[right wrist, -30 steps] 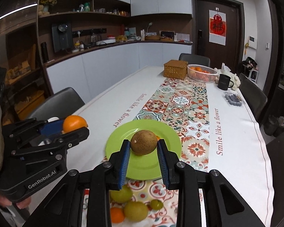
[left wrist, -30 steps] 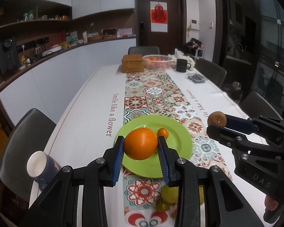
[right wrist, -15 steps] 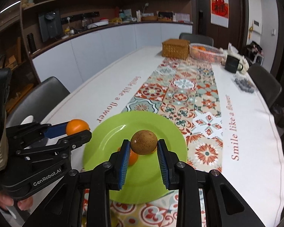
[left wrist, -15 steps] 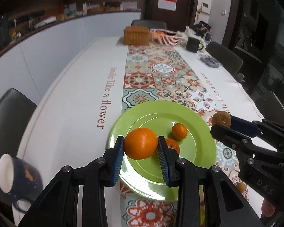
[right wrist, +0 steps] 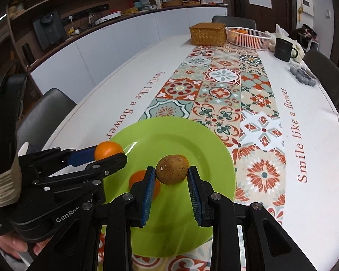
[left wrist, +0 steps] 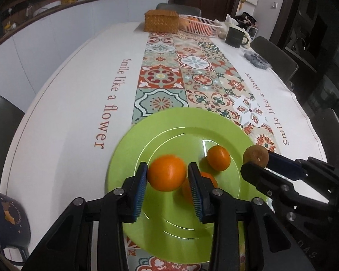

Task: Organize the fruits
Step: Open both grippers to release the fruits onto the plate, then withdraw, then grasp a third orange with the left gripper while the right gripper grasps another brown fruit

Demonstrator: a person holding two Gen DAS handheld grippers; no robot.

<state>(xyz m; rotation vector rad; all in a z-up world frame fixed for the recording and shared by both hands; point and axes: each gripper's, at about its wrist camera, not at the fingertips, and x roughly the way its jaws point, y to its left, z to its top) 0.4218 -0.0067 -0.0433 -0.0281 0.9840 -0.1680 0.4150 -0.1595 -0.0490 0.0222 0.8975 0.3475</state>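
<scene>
A green plate (left wrist: 169, 126) lies on the patterned table runner, also shown in the right wrist view (right wrist: 169, 133). My left gripper (left wrist: 167, 176) is shut on a large orange (left wrist: 166, 172) just above the plate's near left part. My right gripper (right wrist: 171, 175) is shut on a brown round fruit (right wrist: 171, 172) above the plate's right part; this fruit also shows in the left wrist view (left wrist: 255, 155). Two small oranges lie on the plate, one in the open (left wrist: 218, 158), one partly hidden behind my left fingers (left wrist: 211, 178).
At the table's far end stand a woven box (left wrist: 161, 20), a white basket of oranges (left wrist: 200, 24) and a dark mug (left wrist: 236, 37). A dark blue cup (left wrist: 6, 219) sits at the near left edge. Chairs surround the table.
Both grippers have moved forward and down over the plate with their fruits held. The plate now fills more of both views.
</scene>
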